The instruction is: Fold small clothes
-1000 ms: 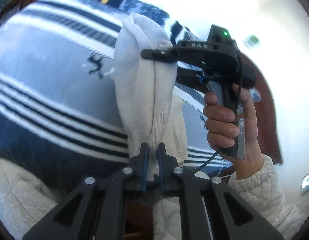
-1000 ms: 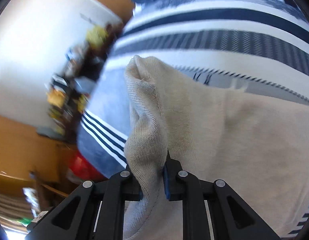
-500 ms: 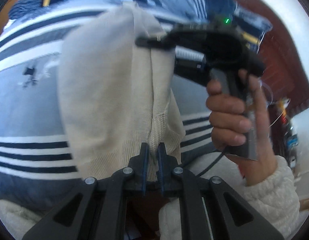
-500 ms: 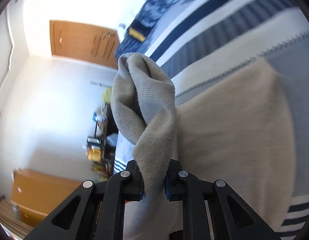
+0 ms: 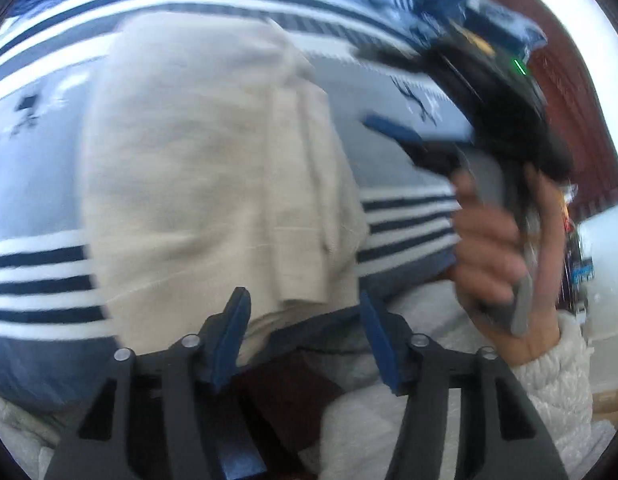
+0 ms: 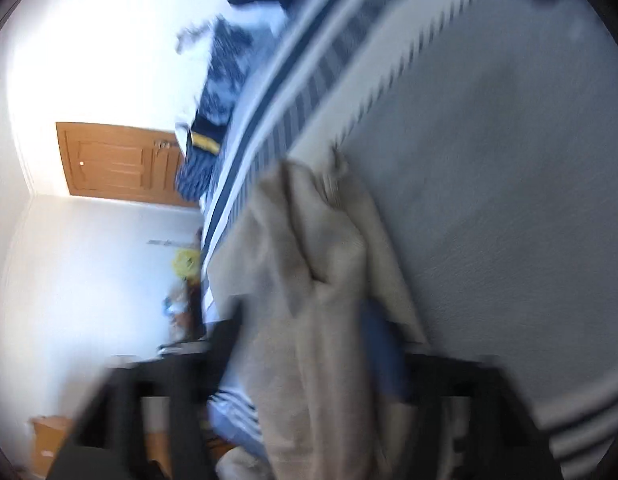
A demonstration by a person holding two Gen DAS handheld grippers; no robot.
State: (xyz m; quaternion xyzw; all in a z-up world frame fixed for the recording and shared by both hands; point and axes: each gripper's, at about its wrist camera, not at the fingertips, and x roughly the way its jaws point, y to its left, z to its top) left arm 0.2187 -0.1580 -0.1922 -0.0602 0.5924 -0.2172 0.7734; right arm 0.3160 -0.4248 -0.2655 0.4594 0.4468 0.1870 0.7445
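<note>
Beige garment [image 5: 213, 168] lies folded on the striped bed cover [image 5: 37, 160]. My left tongs [image 5: 305, 332], at its 6 o'clock edge, have just spread; cloth released. My right tongs [image 5: 393, 92], at 3 o'clock, have just opened too. Fold laid; next, probably smooth or fold again.

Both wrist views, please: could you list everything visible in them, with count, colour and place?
Beige knitted garment: one, folded, lying on the bedspread.
Blue-and-white striped bedspread: one, under the garment.
Dark blue patterned bedding: one heap, at the far end of the bed.
Brown wooden door: one, in the white far wall.
Yellow object: one, beside the bed, too blurred to name.
Left hand-held gripper: black with blue pads, open at the garment's near edge.
Right hand-held gripper: black, open, beside the garment.
Right hand: one, white fleecy sleeve, gripping the handle.
</note>
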